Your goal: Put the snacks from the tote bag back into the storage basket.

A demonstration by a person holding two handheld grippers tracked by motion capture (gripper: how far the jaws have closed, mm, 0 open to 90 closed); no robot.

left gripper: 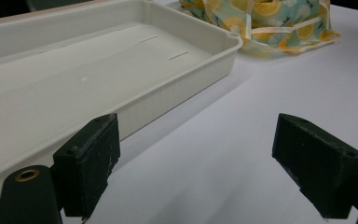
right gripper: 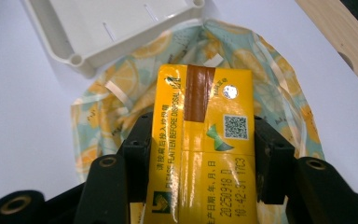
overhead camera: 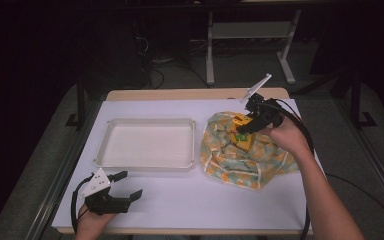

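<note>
Right gripper [right gripper: 200, 154] pinching yellow drink carton [right gripper: 205, 121] by its long sides, above the fruit-print bag [right gripper: 121, 79]; long axis along the jaws, top end pointing away. Left gripper [left gripper: 209, 163] spread wide beside white tray [left gripper: 177, 88], holding nothing.

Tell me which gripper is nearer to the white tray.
Left. The left gripper rests open just below the white tray, near its front edge; the right gripper holds a yellow carton over the fruit-print bag beside the tray.

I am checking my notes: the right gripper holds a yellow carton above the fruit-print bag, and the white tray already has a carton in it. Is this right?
Not quite. The white tray is empty, as the high view shows. The rest stands: the right gripper holds the yellow carton above the fruit-print bag.
</note>
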